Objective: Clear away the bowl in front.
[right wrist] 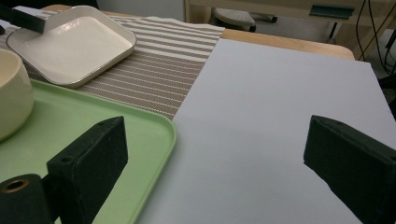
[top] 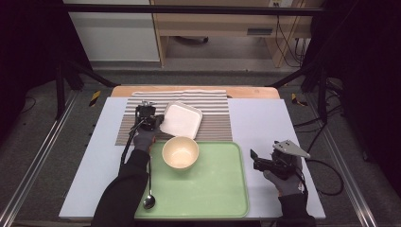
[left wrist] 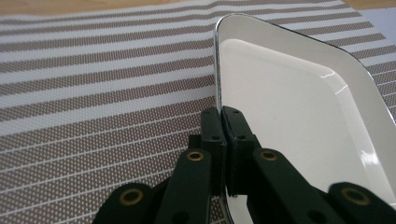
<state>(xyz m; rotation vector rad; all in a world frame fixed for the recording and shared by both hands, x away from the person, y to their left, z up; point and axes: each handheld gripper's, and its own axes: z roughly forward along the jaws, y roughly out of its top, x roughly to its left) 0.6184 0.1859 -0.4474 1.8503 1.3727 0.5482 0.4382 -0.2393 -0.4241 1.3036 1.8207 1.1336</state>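
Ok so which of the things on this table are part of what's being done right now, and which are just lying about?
In use:
- white square dish, its rim pinched
- left claw, shut on that rim
- striped placemat under the dish

Lying about:
- cream bowl on the green tray
- spoon on the tray's left edge
- right claw, open, holding nothing

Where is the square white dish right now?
In the high view the white dish sits on the striped placemat, just beyond the cream bowl, with the left gripper clamped on its left rim.
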